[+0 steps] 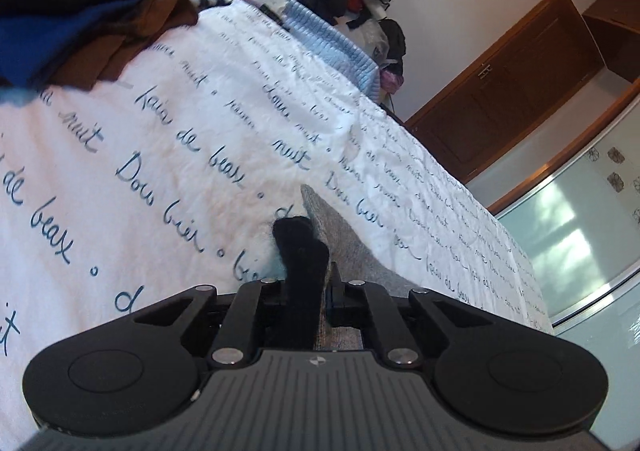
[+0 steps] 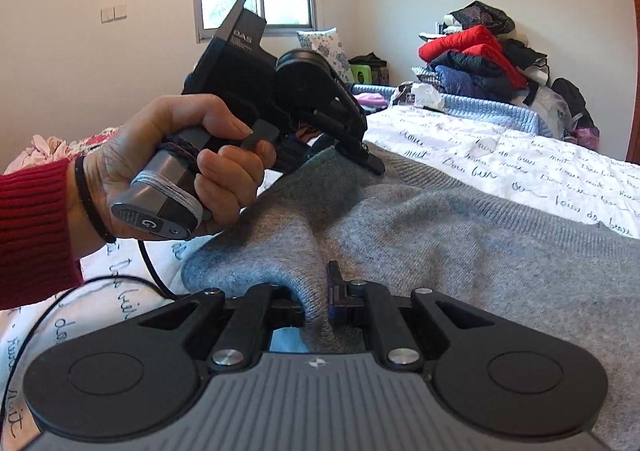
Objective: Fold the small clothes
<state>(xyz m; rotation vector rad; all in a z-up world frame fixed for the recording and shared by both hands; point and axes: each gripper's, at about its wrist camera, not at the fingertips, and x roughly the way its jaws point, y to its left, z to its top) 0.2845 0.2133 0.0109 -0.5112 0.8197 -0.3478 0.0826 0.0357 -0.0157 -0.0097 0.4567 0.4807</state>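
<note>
Only right view shows hand (image 2: 192,167); left gripper (image 2: 370,159) and right gripper (image 2: 320,311) both pinch grey sweater (image 2: 440,227); clothes pile (image 2: 476,55) behind on bed (image 2: 520,155).

My white bed cover with dark blue handwriting (image 1: 168,155) has loopy words all over it. I can read "nuit", "de beax" and "Dou bier". The black box-shaped tongs in my left hand (image 2: 370,165) have "DAS" in pale letters on top. The grey round end of their handle (image 2: 150,225) shows a "G".
</note>
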